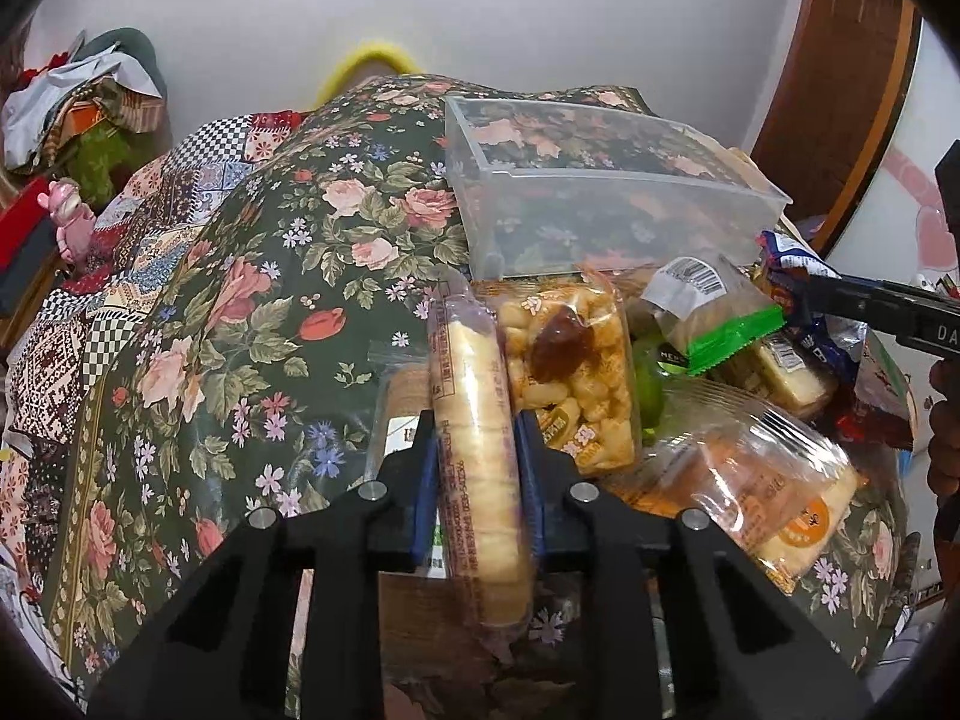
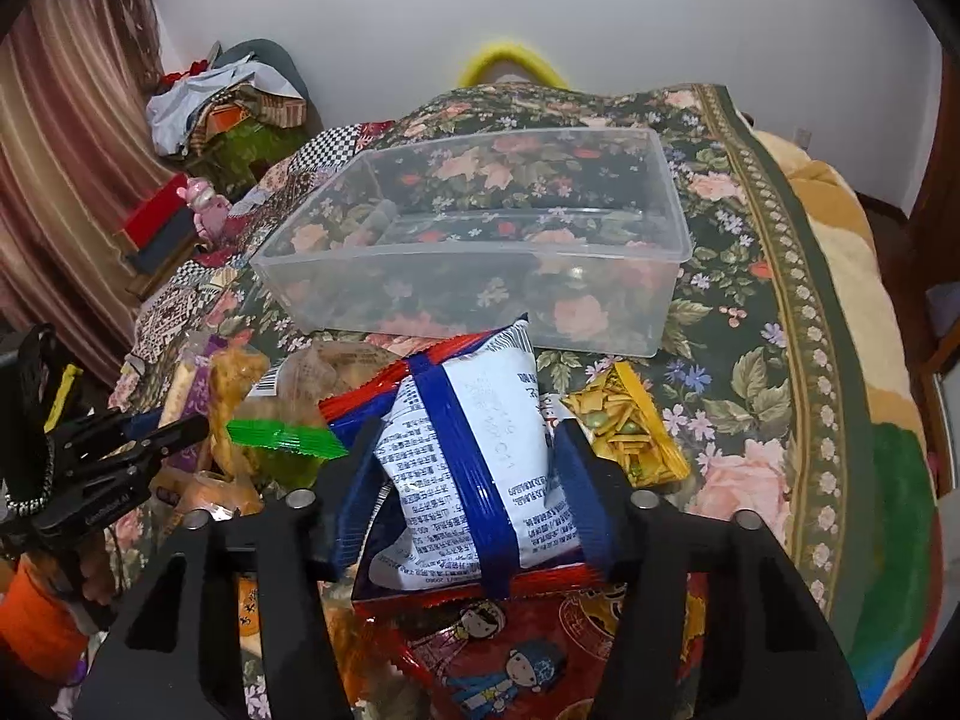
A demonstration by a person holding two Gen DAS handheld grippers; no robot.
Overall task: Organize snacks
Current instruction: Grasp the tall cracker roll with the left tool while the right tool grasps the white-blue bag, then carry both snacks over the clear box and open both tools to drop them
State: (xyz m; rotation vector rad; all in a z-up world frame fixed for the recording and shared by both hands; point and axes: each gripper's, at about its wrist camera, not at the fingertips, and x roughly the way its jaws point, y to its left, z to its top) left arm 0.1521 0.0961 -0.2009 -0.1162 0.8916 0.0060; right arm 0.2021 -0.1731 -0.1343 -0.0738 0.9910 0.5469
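The left tool (image 1: 474, 450) is clamped on a long pack of pale round biscuits (image 1: 477, 420) in clear wrap; both blue pads press its sides. The pack stands on edge at the left side of the snack pile. Just beside it on the right lies a clear pack of puffed-rice bar (image 1: 570, 372) with a dark date on top. Farther right lie a green-edged pack (image 1: 714, 318) and a clear-wrapped bun (image 1: 774, 498).

The right tool (image 2: 462, 480) is closed on a blue-and-white snack bag (image 2: 474, 468); its pads touch both sides of the bag. The bag rests on a red printed packet (image 2: 510, 648). A yellow bag of mixed crackers (image 2: 624, 432) lies just to the right of it.

All items lie on a surface covered by a dark green floral cloth (image 1: 258, 312); whether it is a bed or a table cannot be told. A clear plastic bin (image 2: 480, 240) stands upright on the cloth behind the pile, with its front wall near the blue-and-white snack bag. No snack shows inside it.
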